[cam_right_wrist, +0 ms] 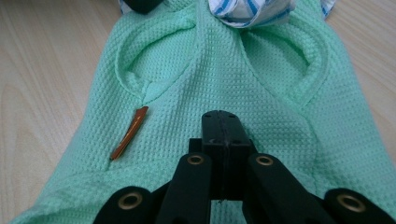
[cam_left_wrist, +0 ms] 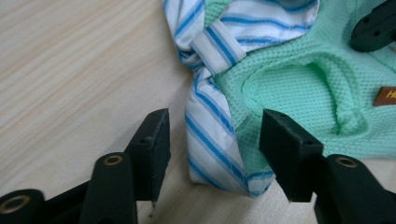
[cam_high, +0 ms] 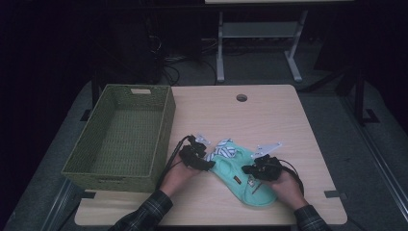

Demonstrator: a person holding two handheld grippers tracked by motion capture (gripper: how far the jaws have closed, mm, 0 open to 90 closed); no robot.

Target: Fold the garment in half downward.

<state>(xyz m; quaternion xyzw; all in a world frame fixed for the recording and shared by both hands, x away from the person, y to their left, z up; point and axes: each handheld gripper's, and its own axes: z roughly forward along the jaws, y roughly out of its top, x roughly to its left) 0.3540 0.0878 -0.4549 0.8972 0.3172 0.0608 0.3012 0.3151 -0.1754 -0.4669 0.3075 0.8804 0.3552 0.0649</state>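
Note:
A small mint-green knit garment (cam_high: 239, 179) with a blue-and-white striped collar (cam_high: 225, 150) lies flat on the wooden table (cam_high: 269, 110). My left gripper (cam_high: 208, 163) sits at its collar end. In the left gripper view, the left gripper (cam_left_wrist: 217, 122) is open with the striped collar (cam_left_wrist: 210, 135) lying between the pads, untouched by them. My right gripper (cam_high: 246, 169) rests over the middle of the garment. In the right gripper view, the right gripper (cam_right_wrist: 223, 119) has its jaws pressed together on the green knit (cam_right_wrist: 210, 70), beside a brown tag (cam_right_wrist: 130, 133). Whether fabric is pinched is hidden.
A green woven basket (cam_high: 163, 130) stands empty at the table's left, close to my left hand. A round cable hole (cam_high: 241, 97) sits near the far edge. Bare tabletop stretches behind and to the right of the garment. Desk legs and cables stand on the floor beyond.

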